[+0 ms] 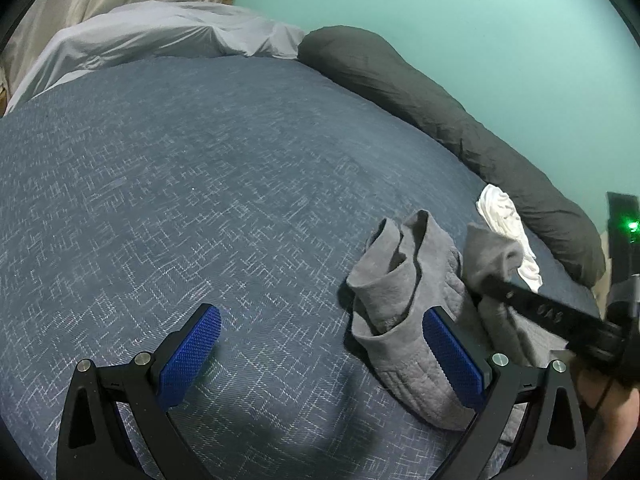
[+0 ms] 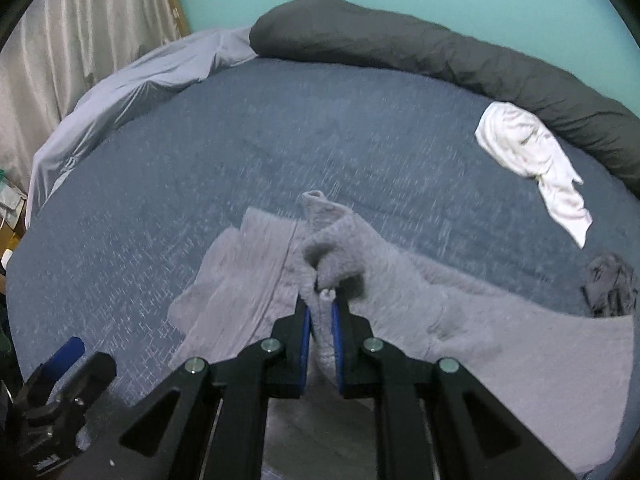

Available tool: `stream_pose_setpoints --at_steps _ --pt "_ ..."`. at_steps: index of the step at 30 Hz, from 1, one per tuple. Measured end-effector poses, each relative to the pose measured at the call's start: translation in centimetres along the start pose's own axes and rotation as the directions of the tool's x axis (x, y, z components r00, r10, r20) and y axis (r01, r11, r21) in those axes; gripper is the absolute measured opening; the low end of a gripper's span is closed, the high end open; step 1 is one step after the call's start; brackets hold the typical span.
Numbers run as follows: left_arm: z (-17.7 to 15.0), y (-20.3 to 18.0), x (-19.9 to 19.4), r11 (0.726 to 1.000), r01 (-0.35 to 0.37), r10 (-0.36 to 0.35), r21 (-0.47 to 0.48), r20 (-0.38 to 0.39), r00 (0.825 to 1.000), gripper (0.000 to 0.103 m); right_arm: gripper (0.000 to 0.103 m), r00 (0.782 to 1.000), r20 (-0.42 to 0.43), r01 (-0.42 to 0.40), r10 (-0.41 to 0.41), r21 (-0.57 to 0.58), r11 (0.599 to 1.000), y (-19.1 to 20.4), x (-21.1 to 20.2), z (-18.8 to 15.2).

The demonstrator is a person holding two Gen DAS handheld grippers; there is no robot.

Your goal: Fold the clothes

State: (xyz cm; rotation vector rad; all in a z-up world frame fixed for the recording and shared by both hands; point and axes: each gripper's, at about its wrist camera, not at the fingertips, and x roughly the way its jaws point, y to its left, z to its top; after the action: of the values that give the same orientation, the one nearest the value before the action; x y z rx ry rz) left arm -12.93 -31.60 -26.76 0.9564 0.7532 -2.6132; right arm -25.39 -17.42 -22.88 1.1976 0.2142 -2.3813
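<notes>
Folding looks barely begun: the crumpled grey fleece garment lies bunched on the blue patterned bedspread, a fold pinched by the right gripper. The left gripper hangs spread, empty (white cloth untouched).

We see the bed bare and passable over its middle and left side, while the grey garment heaps up near its right edge, with a white cloth and dark bolster lining the far edge.
</notes>
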Motion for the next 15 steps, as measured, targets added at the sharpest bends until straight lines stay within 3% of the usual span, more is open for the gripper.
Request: stream_pose_setpoints --at_steps 2,5,10,15 --pt "-0.1 0.0 0.0 1.000 0.002 -0.002 0.000 -0.001 1.000 0.103 0.017 0.999 -0.019 -0.030 0.031 0.016 0.999 0.0 0.4 -0.1" --pt "0.0 0.1 -0.2 1.000 0.003 -0.003 0.000 0.000 1.000 0.103 0.033 0.995 -0.016 -0.096 0.097 0.035 0.995 -0.1 0.2 0.0" --pt "0.0 0.1 -0.2 1.000 0.004 -0.004 -0.001 -0.003 1.000 0.103 0.038 0.979 0.034 -0.201 0.199 0.067 0.977 -0.8 -1.8 0.4" --pt "0.1 0.0 -0.2 1.000 0.020 -0.021 -0.005 -0.004 1.000 0.103 0.041 0.982 0.071 -0.188 0.177 0.183 0.965 -5.3 -2.6 0.2"
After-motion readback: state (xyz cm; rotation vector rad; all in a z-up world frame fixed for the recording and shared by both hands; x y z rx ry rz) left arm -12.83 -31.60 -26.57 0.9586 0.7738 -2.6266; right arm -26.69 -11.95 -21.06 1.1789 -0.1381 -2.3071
